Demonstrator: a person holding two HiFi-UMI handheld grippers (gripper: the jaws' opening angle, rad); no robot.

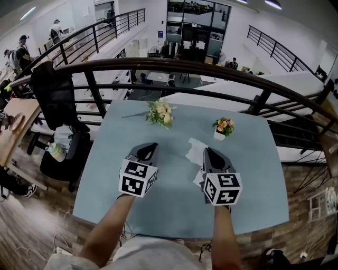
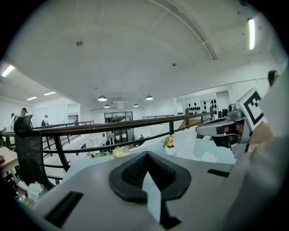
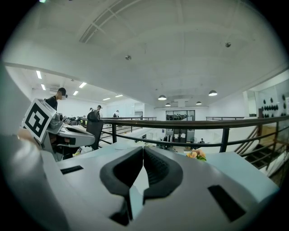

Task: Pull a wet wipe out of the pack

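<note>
Crumpled white wipe lies partly hidden under the right hand-held gripper, whose jaws are together; the left hand-held gripper is closed too. White-potted orange flowers stand beyond on the pale-blue surface.

Open-plan office, mezzanine level. What shows it:
- A dark railing runs right behind the table, overlooking a lower floor with desks.
- A second railed gallery runs along the far right wall.
- A black office chair and a wood desk stand at left, with people further along that side.
- Walls and ceiling are white, with strip lights and round downlights.
- There is a dark glazed front at the far end of the hall.
- The table decor is a small flower pot and a bouquet.
- Loose cables lie on the wood floor near the table's near edge.
</note>
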